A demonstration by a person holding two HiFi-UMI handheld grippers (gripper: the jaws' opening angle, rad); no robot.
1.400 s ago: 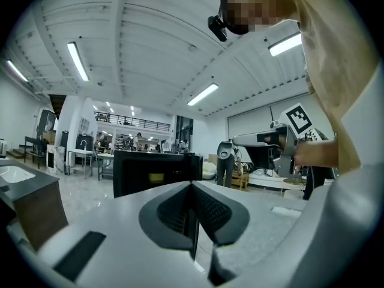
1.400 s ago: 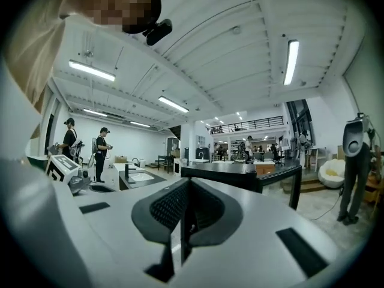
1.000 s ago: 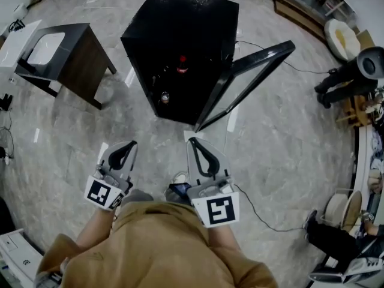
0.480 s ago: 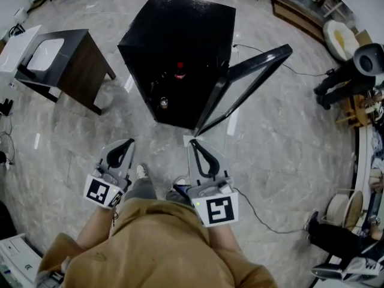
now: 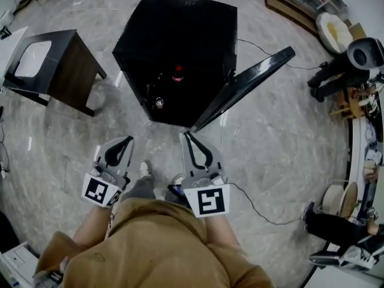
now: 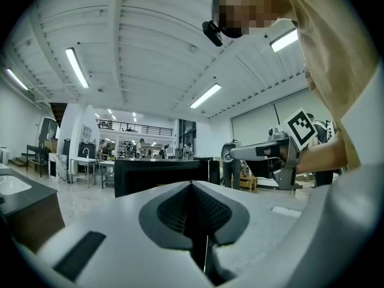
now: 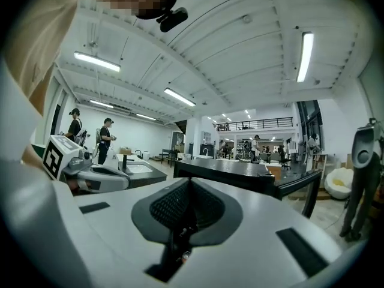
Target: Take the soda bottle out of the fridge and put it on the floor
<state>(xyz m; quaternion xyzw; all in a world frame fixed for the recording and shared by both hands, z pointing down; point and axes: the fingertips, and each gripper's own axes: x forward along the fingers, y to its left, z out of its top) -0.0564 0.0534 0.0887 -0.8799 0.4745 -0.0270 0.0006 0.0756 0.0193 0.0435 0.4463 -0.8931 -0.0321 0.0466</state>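
Both grippers, the left gripper (image 5: 123, 144) and the right gripper (image 5: 187, 138), have their jaws together and hold nothing. The soda bottle (image 5: 177, 72) stands deep inside the open fridge (image 5: 186, 23), near its back wall. I judge this the approach step. Next, one gripper must open and reach in.

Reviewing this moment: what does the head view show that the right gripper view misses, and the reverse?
Head view only: the dark inside of the fridge with a red-capped bottle in it, and the person's shoes on the floor. Right gripper view only: the ceiling lights and two standing people at far left. Both: the black fridge with its door open, the left gripper, and the right gripper, jaws together and empty.
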